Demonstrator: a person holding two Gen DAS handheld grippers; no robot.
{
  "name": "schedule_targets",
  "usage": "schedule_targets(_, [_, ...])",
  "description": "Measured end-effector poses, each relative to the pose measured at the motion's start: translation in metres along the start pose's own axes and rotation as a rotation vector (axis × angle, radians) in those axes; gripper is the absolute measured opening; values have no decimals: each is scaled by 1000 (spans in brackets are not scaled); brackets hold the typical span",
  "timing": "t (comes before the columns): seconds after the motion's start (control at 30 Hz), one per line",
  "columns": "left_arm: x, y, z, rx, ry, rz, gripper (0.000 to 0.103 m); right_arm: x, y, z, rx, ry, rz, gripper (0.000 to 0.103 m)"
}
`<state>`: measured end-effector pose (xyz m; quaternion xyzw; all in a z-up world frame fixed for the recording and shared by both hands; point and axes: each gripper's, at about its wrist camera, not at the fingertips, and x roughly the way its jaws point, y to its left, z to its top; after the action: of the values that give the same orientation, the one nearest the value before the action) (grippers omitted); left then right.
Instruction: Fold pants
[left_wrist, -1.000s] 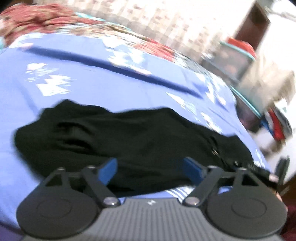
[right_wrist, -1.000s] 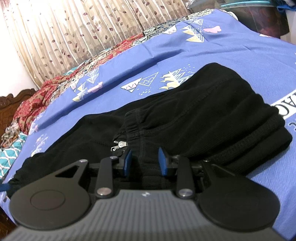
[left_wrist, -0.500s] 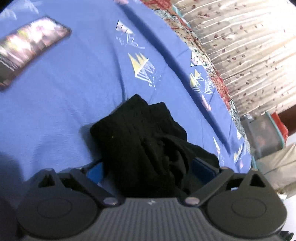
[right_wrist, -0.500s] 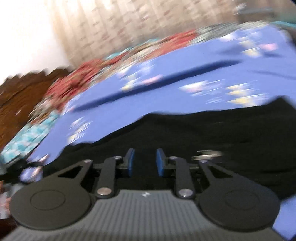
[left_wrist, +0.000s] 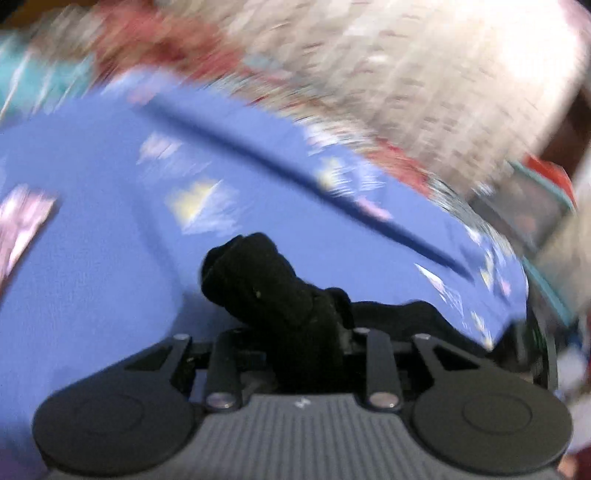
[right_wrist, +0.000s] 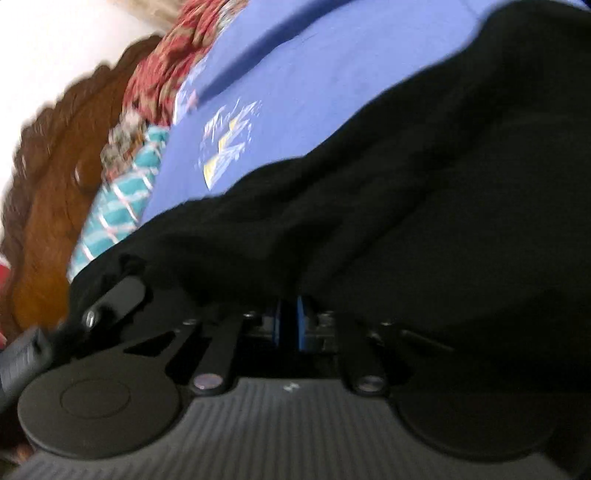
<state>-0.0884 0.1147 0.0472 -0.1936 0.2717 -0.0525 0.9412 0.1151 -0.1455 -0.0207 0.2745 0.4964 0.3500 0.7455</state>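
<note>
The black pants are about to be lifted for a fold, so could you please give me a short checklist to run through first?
1. Fabric of the black pants between the left gripper jaws, which are closing: ok.
2. Fabric at the right gripper, jaws closing: cannot tell, cloth drapes over the fingertips.
3. Which part of the pants each gripper has: cannot tell.
4. Bare blue bedsheet beside the pants to lay the fold on: ok.
5. Views sharp enough to judge: not ok, both blurred.

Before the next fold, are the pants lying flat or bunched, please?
Bunched: the black pants rise in a lump off the blue sheet.
</note>
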Motion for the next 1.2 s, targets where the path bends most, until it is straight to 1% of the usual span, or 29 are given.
schedule_targets(0.03, [-1, -17, 1, 63, -13, -15, 26, -16, -4, 3, 13, -38, -1, 16])
schedule_targets(0.1, [2, -54, -2, 200, -27, -67, 26, -53, -12, 5, 24, -151, 15, 16])
schedule_targets(0.13, [4, -69, -5, 256, -25, -87, 26, -75, -21, 6, 53, -206, 27, 16])
schedule_targets(0.17, [11, -91, -11, 337, -14, -108, 27, -98, -31, 5, 85, -261, 28, 16])
schedule_targets(0.2, [17, -108, -17, 400, 1, -121, 30, -116, -38, 2, 103, -305, 18, 17])
schedule_targets(0.23, [26, -129, -26, 469, 26, -136, 34, -137, -47, -2, 118, -356, -4, 17])
schedule_targets(0.27, [34, -143, -34, 519, 44, -149, 49, -155, -55, -7, 131, -399, -30, 19])
schedule_targets(0.3, [44, -158, -46, 573, 72, -173, 59, -170, -63, -12, 145, -433, -57, 22])
schedule_targets(0.33, [52, -169, -56, 613, 103, -195, 59, -186, -72, -19, 165, -464, -87, 29])
schedule_targets(0.4, [61, -183, -73, 656, 190, -206, 58, -206, -84, -32, 198, -508, -125, 41])
schedule_targets(0.43, [56, -184, -77, 664, 186, -209, 58, -214, -88, -38, 205, -520, -130, 42])
schedule_targets(0.47, [44, -184, -79, 673, 166, -229, 60, -216, -93, -43, 204, -524, -127, 46])
schedule_targets(0.5, [34, -182, -77, 673, 152, -247, 63, -219, -94, -48, 196, -523, -118, 54])
schedule_targets(0.53, [24, -177, -73, 659, 139, -262, 64, -217, -93, -51, 184, -518, -112, 58])
schedule_targets(0.57, [12, -167, -68, 627, 126, -269, 67, -211, -88, -53, 169, -512, -108, 65])
schedule_targets(0.6, [7, -159, -62, 593, 122, -266, 70, -200, -80, -51, 154, -504, -107, 69])
schedule_targets(0.63, [2, -152, -56, 554, 121, -254, 70, -194, -78, -51, 134, -491, -105, 72])
schedule_targets(0.67, [-6, -136, -50, 505, 124, -236, 71, -190, -78, -44, 123, -476, -102, 74])
schedule_targets(0.73, [-16, -112, -41, 408, 130, -188, 70, -170, -74, -41, 101, -427, -103, 75])
schedule_targets(0.8, [-22, -88, -35, 320, 135, -134, 68, -152, -71, -37, 79, -374, -109, 76])
schedule_targets(0.9, [-24, -63, -29, 229, 137, -75, 67, -131, -56, -36, 31, -313, -91, 78])
schedule_targets(0.93, [-23, -62, -26, 213, 138, -69, 67, -127, -49, -36, 7, -303, -110, 78])
schedule_targets(0.97, [-24, -59, -26, 201, 140, -68, 67, -121, -43, -36, -29, -289, -134, 75])
schedule_targets(1.0, [-23, -59, -27, 197, 143, -68, 67, -116, -37, -34, -64, -278, -156, 54])
schedule_targets(1.03, [-23, -58, -27, 202, 146, -67, 67, -115, -33, -34, -104, -281, -182, 40])
schedule_targets(1.07, [-24, -58, -28, 209, 150, -66, 67, -115, -26, -35, -159, -298, -240, 18])
schedule_targets(1.1, [-21, -60, -28, 216, 155, -68, 67, -118, -21, -34, -206, -320, -266, 10])
schedule_targets(1.17, [-18, -62, -30, 222, 164, -77, 67, -132, -18, -34, -227, -372, -259, 10])
schedule_targets(1.2, [-16, -64, -30, 227, 166, -83, 66, -142, -15, -36, -250, -409, -273, 9])
